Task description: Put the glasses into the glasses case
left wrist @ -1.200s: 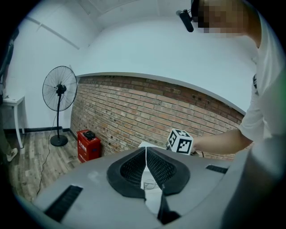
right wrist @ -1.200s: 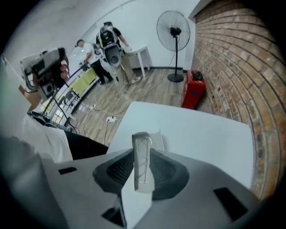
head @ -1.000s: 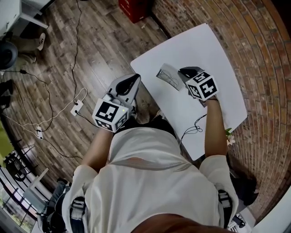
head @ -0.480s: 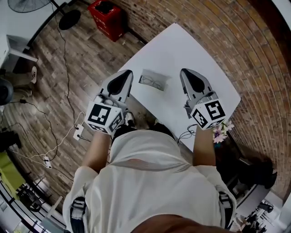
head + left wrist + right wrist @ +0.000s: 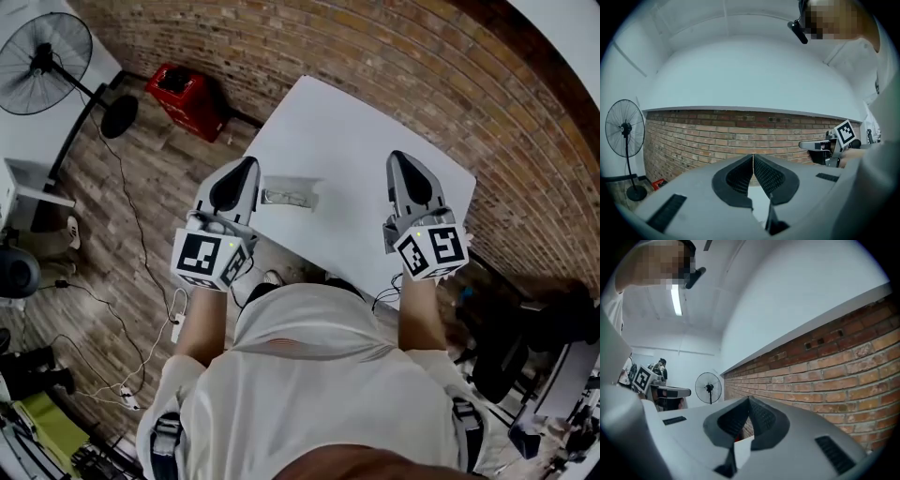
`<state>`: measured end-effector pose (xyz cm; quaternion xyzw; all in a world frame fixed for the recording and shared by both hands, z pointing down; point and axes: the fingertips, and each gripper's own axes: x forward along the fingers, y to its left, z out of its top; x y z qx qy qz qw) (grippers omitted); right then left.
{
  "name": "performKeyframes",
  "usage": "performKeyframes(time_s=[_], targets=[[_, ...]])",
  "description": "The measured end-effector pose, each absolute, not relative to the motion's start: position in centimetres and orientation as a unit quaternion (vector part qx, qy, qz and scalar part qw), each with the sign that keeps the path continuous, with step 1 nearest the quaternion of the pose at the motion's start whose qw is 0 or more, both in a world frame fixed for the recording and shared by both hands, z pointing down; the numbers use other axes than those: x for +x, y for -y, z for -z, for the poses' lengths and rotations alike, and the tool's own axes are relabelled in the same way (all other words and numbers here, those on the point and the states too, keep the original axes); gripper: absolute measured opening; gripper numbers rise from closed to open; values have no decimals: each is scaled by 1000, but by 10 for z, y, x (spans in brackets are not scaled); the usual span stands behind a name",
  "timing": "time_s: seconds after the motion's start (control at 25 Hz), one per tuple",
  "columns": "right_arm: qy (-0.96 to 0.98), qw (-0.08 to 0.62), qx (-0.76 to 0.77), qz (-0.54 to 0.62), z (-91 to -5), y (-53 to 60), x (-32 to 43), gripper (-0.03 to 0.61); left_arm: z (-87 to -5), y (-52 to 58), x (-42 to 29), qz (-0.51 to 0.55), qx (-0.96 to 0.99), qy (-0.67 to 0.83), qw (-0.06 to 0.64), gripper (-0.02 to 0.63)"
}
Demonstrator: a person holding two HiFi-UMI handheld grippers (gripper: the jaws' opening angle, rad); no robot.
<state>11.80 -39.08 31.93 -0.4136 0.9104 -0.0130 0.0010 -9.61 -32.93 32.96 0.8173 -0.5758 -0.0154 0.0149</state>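
The grey glasses case (image 5: 291, 197) lies near the left edge of the white table (image 5: 361, 141), with the thin-framed glasses resting in it. Both grippers are held level, well above the table, one on each side of the case and touching nothing. My left gripper (image 5: 249, 163) is shut and empty; in the left gripper view its jaws (image 5: 753, 157) meet against the brick wall. My right gripper (image 5: 397, 156) is also shut and empty, its jaws (image 5: 749, 401) pressed together. Each gripper shows in the other's view: the right gripper (image 5: 820, 146), the left gripper (image 5: 668, 393).
A brick wall (image 5: 394, 56) runs behind the table. A red crate (image 5: 183, 92) and a standing fan (image 5: 42, 52) are on the wooden floor at the left, with cables and a power strip (image 5: 176, 328) below them.
The right gripper has left the case and shut. Both grippers have risen from the table and turned level, while the case with the glasses stays on the table between them.
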Motion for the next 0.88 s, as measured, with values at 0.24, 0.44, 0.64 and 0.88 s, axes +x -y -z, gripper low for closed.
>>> performKeyframes(time_s=[0.24, 0.44, 0.64, 0.88], targets=[[-909, 8, -416, 17, -318, 387, 127, 51, -330, 326, -86, 14, 820, 572, 19, 20], [-914, -4, -404, 25, -326, 384, 121, 51, -331, 324, -86, 19, 818, 574, 26, 20], [-918, -17, -393, 45, -338, 385, 115, 51, -329, 322, -88, 28, 818, 573, 34, 20], [-924, -28, -378, 48, -344, 384, 106, 51, -333, 321, -88, 27, 820, 571, 40, 20]])
